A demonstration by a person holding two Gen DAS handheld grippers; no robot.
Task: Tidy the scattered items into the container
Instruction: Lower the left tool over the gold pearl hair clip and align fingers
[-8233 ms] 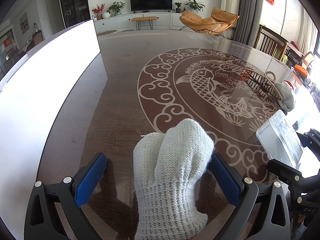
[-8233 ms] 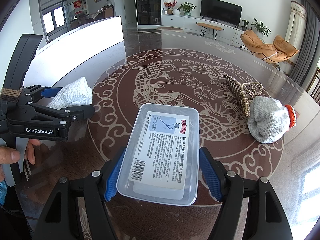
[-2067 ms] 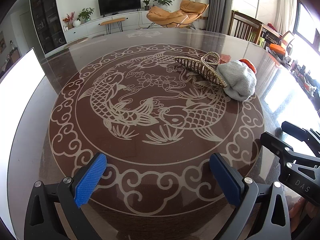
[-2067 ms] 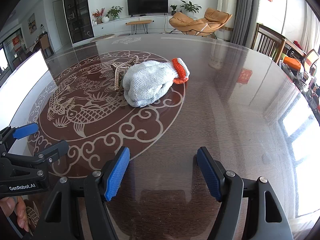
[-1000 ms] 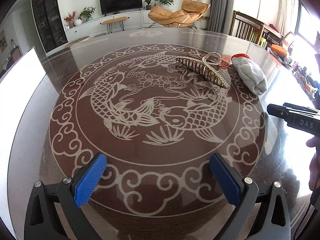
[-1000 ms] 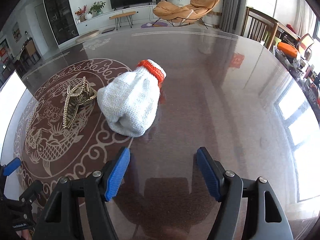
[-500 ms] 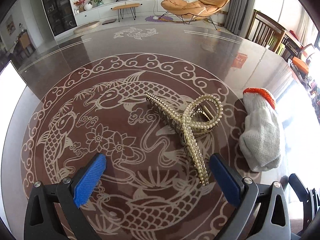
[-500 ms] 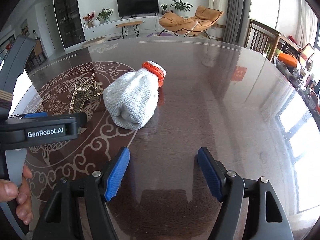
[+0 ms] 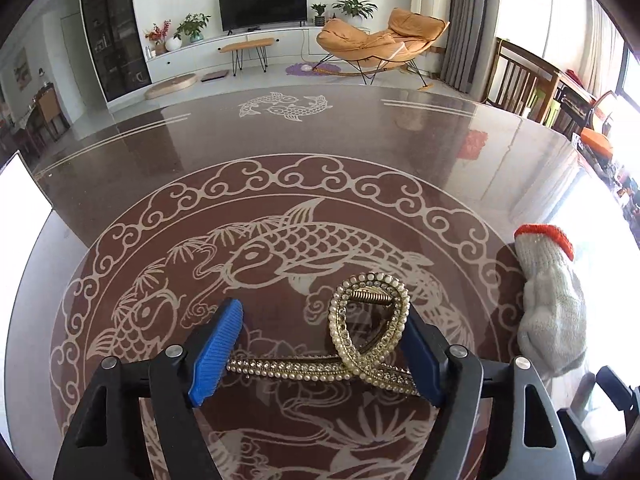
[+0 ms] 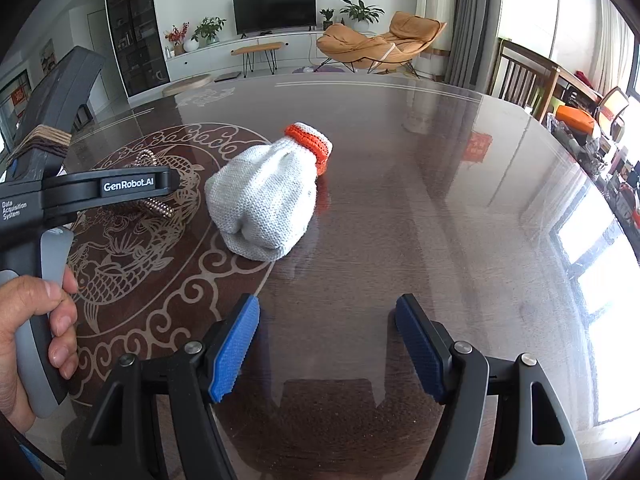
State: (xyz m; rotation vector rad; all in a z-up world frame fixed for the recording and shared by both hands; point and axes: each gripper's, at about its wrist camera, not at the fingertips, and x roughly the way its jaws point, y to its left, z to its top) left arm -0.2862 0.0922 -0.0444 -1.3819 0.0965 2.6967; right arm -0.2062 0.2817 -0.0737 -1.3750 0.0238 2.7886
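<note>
A gold, pearl-studded hair claw clip (image 9: 352,344) lies on the table between the blue pads of my left gripper (image 9: 320,344). The pads stand on either side of it and the jaws are partly closed, open around the clip. A grey knitted glove (image 9: 550,304) with an orange cuff lies to its right. In the right wrist view the same glove (image 10: 268,196) lies ahead and left of my right gripper (image 10: 328,344), which is open and empty over bare table. A bit of the clip (image 10: 158,206) shows behind the left gripper's body. The container is out of view.
The table is a large round glass top (image 9: 360,140) with a fish pattern. A hand holds the left gripper's handle (image 10: 44,320) at the left of the right wrist view. Chairs (image 10: 520,76) stand beyond the far right edge.
My left gripper has moved forward and down onto the clip and its jaws have narrowed around it. My right gripper has stayed almost still, facing the glove.
</note>
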